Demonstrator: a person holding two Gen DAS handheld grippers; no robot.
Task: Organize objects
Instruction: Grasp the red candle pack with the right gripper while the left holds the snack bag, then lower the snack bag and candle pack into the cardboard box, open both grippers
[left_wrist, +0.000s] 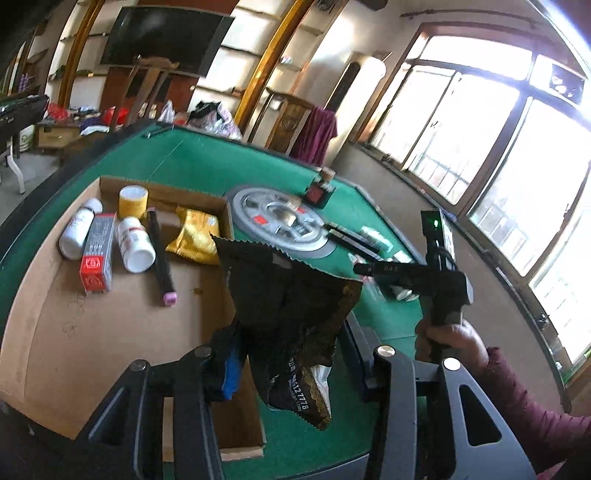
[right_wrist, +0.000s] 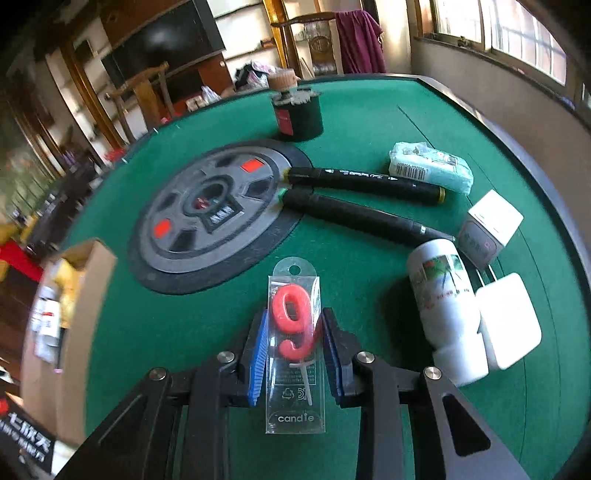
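Observation:
In the left wrist view my left gripper (left_wrist: 295, 354) holds a black-and-gold snack packet (left_wrist: 291, 306) over the right edge of the cardboard box (left_wrist: 110, 332). The box holds two white bottles (left_wrist: 136, 243), a yellow-capped jar (left_wrist: 133, 201), a red-and-grey carton (left_wrist: 98, 253), a black marker (left_wrist: 160, 254) and a gold packet (left_wrist: 195, 236). In the right wrist view my right gripper (right_wrist: 295, 347) is shut on a clear candle pack with a red "9" (right_wrist: 294, 332), above the green table (right_wrist: 351, 273). The right gripper also shows in the left wrist view (left_wrist: 424, 273).
On the table lie two black markers (right_wrist: 365, 181), a pale green wrapped pack (right_wrist: 430, 166), a white bottle (right_wrist: 448, 302), a small white box (right_wrist: 491, 225), a white block (right_wrist: 509, 317), a dark bottle (right_wrist: 297, 110) and a grey centre disc (right_wrist: 214, 206). The box corner (right_wrist: 74, 295) is at left.

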